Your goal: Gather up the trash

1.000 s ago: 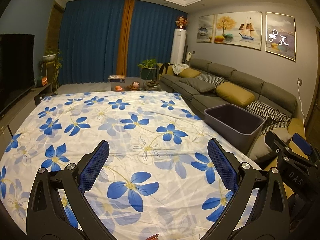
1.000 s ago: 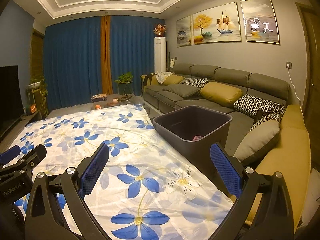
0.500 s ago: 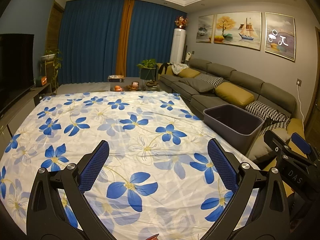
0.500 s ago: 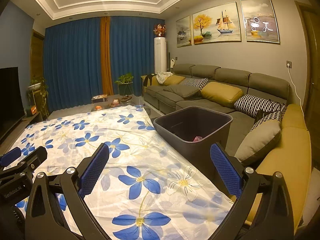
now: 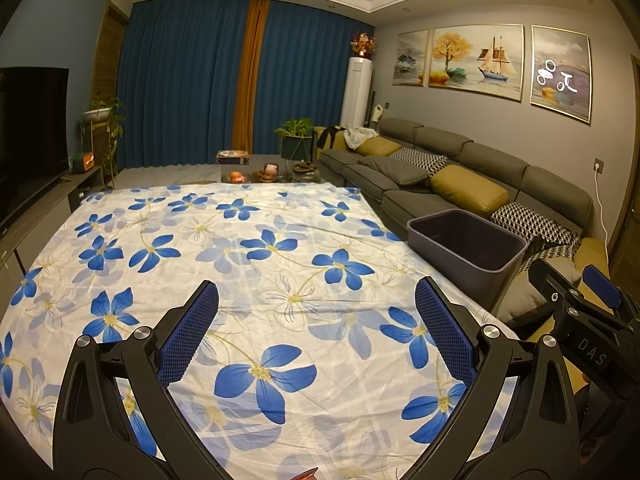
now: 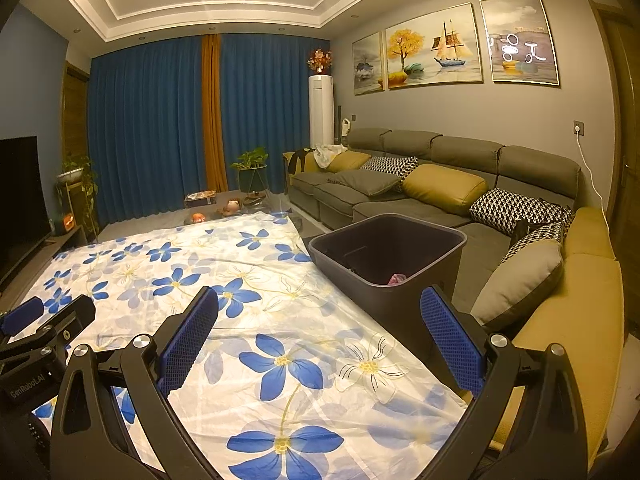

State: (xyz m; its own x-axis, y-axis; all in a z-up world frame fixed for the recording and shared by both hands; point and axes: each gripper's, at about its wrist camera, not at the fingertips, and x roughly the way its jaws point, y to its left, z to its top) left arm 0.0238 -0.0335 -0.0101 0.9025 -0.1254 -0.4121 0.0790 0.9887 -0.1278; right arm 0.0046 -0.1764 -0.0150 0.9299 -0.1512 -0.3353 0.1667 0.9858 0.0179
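Beside the white cloth with blue flowers [image 6: 256,320] stands a dark grey plastic bin [image 6: 388,276] holding pink trash [image 6: 396,279]. No trash shows on the cloth, so collecting looks nearly finished. The left gripper [image 5: 316,332] and right gripper [image 6: 318,336] gape wide, holding nothing.

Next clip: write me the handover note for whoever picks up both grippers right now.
Left gripper: open, holding nothing, above the flowered sheet.
Right gripper: open, holding nothing, aimed toward the grey bin.
The bin stands at the sheet's right edge, beside the sofa; a pink scrap lies inside.
Done: no loose trash shows on the visible sheet.
Left: a small reddish bit at the left view's bottom edge is unclear; check it.
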